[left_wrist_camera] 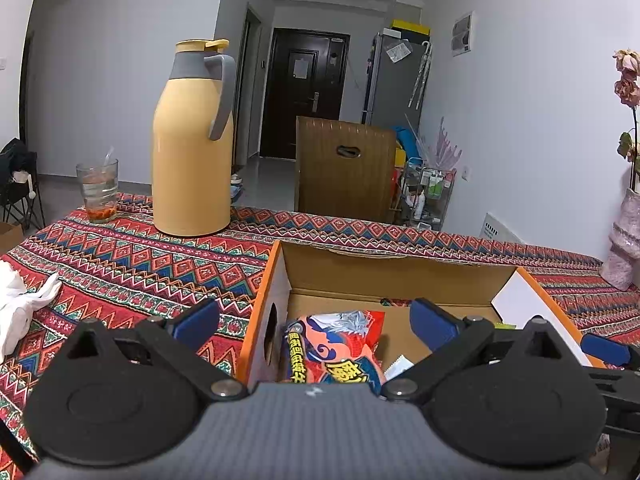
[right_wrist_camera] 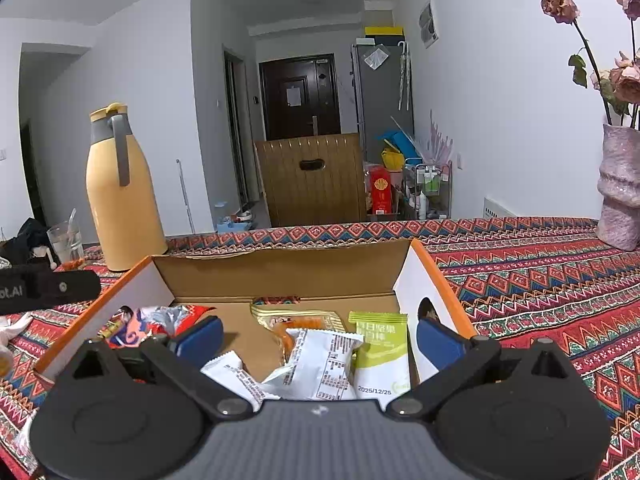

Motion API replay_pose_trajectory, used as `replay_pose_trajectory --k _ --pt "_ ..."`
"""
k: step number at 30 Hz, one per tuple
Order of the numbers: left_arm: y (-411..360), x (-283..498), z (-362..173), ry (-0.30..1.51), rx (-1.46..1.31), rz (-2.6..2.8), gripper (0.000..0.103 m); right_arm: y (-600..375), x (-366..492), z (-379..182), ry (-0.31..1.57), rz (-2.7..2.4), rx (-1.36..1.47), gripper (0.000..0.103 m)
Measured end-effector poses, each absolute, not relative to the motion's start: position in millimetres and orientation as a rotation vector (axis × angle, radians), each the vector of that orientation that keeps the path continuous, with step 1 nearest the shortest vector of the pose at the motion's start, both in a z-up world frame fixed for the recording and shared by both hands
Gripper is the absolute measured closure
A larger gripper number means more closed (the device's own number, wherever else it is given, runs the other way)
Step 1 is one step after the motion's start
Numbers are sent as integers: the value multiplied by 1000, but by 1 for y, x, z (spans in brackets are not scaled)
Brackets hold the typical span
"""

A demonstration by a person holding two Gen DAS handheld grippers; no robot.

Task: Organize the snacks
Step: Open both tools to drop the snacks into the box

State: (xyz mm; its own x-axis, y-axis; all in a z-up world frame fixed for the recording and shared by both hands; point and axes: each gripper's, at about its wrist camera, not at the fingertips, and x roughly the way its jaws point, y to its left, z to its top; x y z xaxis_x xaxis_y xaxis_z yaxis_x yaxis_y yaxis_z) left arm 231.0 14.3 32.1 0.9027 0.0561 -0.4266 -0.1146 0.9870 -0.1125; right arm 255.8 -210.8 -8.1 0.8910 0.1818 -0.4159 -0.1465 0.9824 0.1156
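Observation:
An open cardboard box [left_wrist_camera: 384,276] with orange edges sits on the patterned tablecloth; its rim [right_wrist_camera: 280,264] also shows in the right wrist view. A red and blue snack bag [left_wrist_camera: 340,348] lies at the box's left end, below my left gripper [left_wrist_camera: 316,324], which is open and holds nothing. My right gripper [right_wrist_camera: 320,338] is open over the right end. Under it lie a white packet [right_wrist_camera: 324,364], a green packet [right_wrist_camera: 380,352], an orange-and-gold packet [right_wrist_camera: 296,320] and another white packet [right_wrist_camera: 234,376]. The red bag [right_wrist_camera: 156,320] shows at the left.
A tall yellow thermos [left_wrist_camera: 192,140] and a glass of drink [left_wrist_camera: 98,192] stand at the back left of the table. White cloth [left_wrist_camera: 20,304] lies at the left edge. A pink vase with dried roses [right_wrist_camera: 620,188] stands at the right. A wooden chair back [left_wrist_camera: 344,168] rises behind the table.

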Motion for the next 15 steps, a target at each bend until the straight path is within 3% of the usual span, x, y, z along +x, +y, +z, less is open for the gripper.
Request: replay_pose_trajectory --k 15 --pt "15 223 45 400 -156 83 0 -213 248 6 403 149 64 0"
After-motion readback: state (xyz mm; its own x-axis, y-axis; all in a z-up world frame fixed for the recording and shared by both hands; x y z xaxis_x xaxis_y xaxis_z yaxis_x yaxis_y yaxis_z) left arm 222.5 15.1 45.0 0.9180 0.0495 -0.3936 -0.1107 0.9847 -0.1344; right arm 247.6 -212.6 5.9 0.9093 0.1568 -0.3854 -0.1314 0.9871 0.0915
